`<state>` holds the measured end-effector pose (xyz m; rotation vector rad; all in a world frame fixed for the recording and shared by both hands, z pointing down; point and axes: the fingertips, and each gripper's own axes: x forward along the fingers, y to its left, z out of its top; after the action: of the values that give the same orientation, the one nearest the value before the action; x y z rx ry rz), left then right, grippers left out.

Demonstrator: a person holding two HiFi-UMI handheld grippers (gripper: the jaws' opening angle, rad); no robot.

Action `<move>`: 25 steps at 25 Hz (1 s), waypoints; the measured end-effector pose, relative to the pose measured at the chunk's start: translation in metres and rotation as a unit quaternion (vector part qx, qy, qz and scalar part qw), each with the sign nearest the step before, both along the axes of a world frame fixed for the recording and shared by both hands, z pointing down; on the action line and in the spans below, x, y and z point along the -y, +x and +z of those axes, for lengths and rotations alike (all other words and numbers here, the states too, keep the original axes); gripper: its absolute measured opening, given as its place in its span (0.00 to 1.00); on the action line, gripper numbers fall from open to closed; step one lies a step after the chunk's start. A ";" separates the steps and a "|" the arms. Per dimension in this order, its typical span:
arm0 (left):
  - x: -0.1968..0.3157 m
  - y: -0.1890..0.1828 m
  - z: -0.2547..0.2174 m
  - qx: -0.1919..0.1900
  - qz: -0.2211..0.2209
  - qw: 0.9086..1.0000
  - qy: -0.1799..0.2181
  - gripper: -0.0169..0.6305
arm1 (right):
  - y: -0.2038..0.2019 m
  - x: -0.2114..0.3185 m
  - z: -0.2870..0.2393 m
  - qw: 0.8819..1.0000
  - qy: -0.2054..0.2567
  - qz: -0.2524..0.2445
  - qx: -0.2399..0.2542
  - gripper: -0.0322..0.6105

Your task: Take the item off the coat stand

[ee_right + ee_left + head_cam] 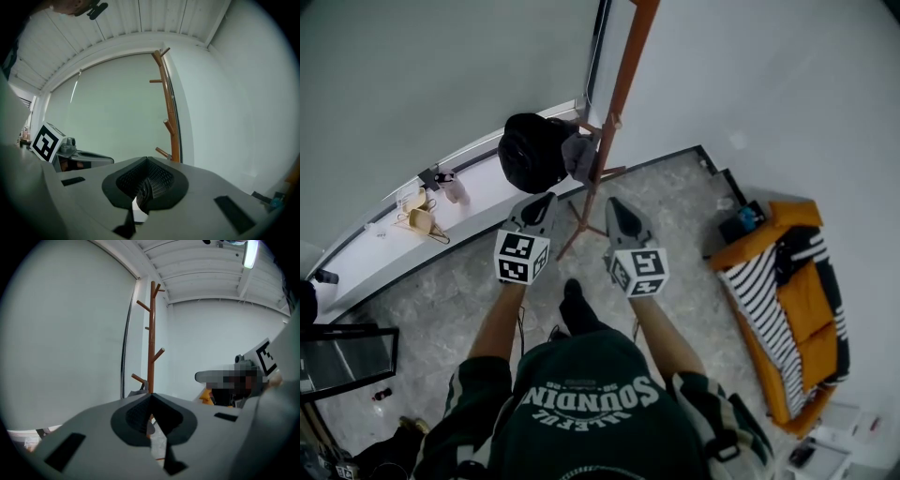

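Pale walls and a marbled floor (670,211) frame the stand (614,103), which rises just ahead of both grippers, between their tips. The left gripper (546,197) and right gripper (614,202) are held up side by side, each with jaws pressed together and gripping nothing. A black bag (530,150) hangs on the stand just beyond the left gripper, with a grey item (578,155) beside it. A striped sofa (787,309) sits well off to the right gripper's outer side.
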<state>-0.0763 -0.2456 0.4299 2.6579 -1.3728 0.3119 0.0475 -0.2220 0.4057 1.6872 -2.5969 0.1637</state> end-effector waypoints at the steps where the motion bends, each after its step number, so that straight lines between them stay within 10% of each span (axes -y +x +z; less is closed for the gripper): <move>1: 0.007 -0.001 0.001 0.000 0.000 1.000 -0.001 0.03 | -0.001 0.007 0.001 1.000 -0.001 0.000 -0.001 0.05; 25: 0.045 -0.006 0.068 0.009 0.015 1.000 -0.023 0.03 | -0.007 0.041 0.070 0.999 -0.053 0.006 0.001 0.05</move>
<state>-0.0822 -0.2908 0.4975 2.6465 -1.3151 0.3686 0.0404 -0.2635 0.4753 1.6680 -2.5306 0.2994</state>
